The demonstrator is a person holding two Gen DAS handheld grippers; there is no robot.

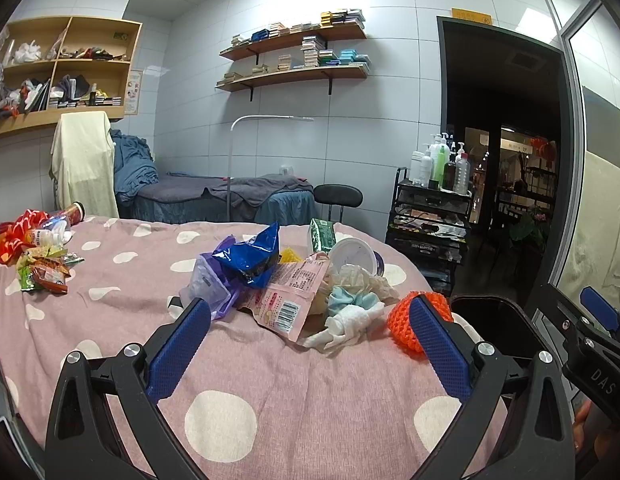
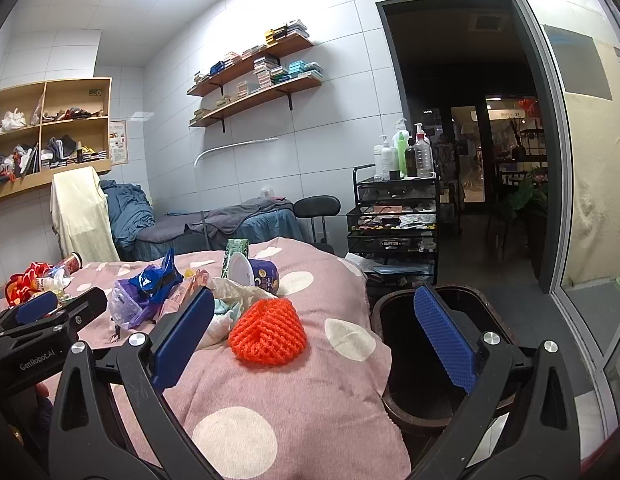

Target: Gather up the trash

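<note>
Both tongs are hanging apart and empty over the bed [image 1: 121, 320]: left tongs [image 1: 310, 344], right tongs [image 2: 314, 340]; the trash pile [image 1: 293, 280] is lying mid-bed, the orange net [image 2: 267, 336] sitting nearest the right edge, beside the dark bin [image 2: 430, 360]. Judgement: right tongs should be straddling the net first, pinching its raised middle; it is looking soft, so closing fully before lifting toward the bin.

You face white tiled walls [image 1: 390, 92], two wooden shelves [image 1: 293, 74], a massage bed [image 1: 213, 196], and a dark doorway [image 1: 506, 120].
</note>
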